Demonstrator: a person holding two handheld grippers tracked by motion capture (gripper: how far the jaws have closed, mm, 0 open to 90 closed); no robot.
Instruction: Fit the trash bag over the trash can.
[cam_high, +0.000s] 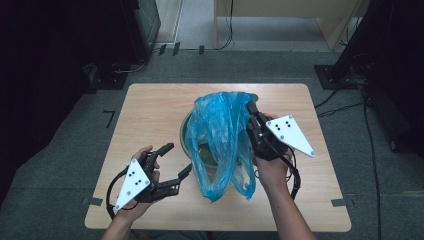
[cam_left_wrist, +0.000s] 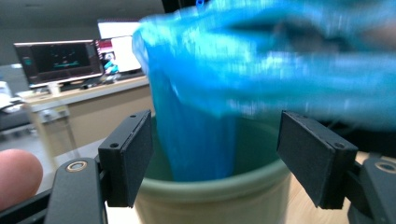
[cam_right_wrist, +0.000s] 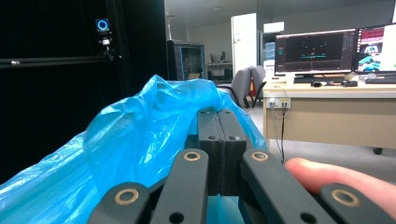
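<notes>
A crumpled blue plastic bag (cam_high: 220, 130) rises out of a green round pot (cam_high: 184, 135) in the middle of the wooden table (cam_high: 150, 110), and its lower end trails toward the front edge. My right gripper (cam_high: 251, 107) is at the bag's upper right and is shut on the bag's top edge. In the right gripper view the jaws (cam_right_wrist: 219, 135) are pressed together with the blue bag (cam_right_wrist: 130, 140) bunched around them. My left gripper (cam_high: 176, 160) is open at the pot's front left. In the left gripper view its jaws (cam_left_wrist: 219, 158) frame the pot rim (cam_left_wrist: 210, 196) and the blue bag (cam_left_wrist: 201, 116) without touching either.
Bare tabletop lies to the left and behind the pot. Dark equipment racks stand left and right of the table, with cables (cam_high: 345, 107) on the grey floor. A desk with monitors (cam_right_wrist: 317, 46) shows beyond the right gripper.
</notes>
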